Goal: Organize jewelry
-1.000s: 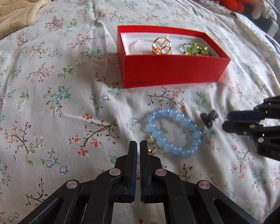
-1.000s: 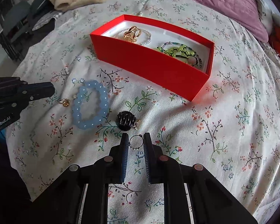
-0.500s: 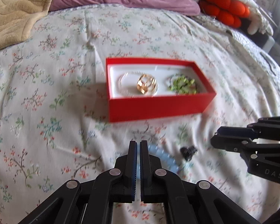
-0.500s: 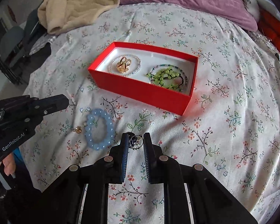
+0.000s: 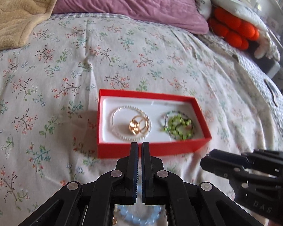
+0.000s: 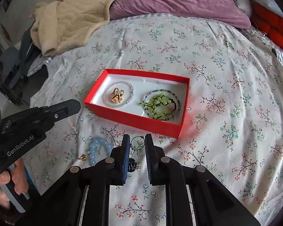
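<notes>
A red box (image 5: 151, 148) (image 6: 134, 120) lies open on the flowered bedspread. It holds a clear bead bracelet (image 6: 131, 89), a gold piece (image 6: 116, 96) and a green bead bracelet (image 6: 160, 103). My right gripper (image 6: 137, 138) is shut on a small wire hoop with tiny beads (image 6: 136, 144), lifted off the bed just short of the box. A black hair claw (image 6: 132, 166), a pale blue bead bracelet (image 6: 96, 147) (image 5: 141, 220) and a small gold charm (image 6: 82, 157) lie on the bedspread. My left gripper (image 5: 140, 144) is shut on nothing, above the blue bracelet.
A beige blanket (image 6: 71, 15) and a purple pillow (image 6: 179, 0) lie at the head of the bed, with orange cushions (image 5: 234, 30) to the right. The bed's edge drops off at the left, past a hand (image 6: 7, 186) holding the left gripper. Dark furniture (image 6: 15, 75) stands there.
Both grippers have risen and drawn back from the bedspread, so the box looks farther off. The hoop has come up off the bed with the right gripper. The left gripper has left the blue bracelet lying.
</notes>
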Motion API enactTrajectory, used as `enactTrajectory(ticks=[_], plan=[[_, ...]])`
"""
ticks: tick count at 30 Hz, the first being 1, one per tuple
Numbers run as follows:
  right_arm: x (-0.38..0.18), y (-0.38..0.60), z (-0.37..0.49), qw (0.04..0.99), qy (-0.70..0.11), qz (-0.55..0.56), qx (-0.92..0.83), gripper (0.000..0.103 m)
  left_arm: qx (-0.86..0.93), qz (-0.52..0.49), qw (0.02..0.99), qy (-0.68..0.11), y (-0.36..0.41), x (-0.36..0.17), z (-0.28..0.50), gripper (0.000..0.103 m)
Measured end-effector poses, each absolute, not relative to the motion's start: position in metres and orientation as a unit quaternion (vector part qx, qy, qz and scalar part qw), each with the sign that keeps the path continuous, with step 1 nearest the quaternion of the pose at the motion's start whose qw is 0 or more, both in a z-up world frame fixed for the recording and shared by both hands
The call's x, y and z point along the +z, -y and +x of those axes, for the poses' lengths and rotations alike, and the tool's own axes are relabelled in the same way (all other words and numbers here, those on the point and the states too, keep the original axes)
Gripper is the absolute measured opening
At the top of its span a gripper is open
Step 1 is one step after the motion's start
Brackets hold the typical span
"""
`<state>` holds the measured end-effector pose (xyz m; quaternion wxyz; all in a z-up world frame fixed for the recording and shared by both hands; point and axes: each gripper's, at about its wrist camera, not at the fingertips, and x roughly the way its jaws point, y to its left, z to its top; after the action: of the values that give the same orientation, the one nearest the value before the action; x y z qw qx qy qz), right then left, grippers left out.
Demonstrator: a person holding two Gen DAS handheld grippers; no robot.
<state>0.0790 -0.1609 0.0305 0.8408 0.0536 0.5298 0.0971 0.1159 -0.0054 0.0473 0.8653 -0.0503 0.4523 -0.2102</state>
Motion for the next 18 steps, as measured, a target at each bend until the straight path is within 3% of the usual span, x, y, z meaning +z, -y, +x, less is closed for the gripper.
enactTrajectory(ticks=[18], plan=[[0.013,0.178,0.121,0.838,-0.534,0.1,0.056,0.017,-0.156,-0.087,0.856,-0.486,0.014,0.019,0.159,0.0]])
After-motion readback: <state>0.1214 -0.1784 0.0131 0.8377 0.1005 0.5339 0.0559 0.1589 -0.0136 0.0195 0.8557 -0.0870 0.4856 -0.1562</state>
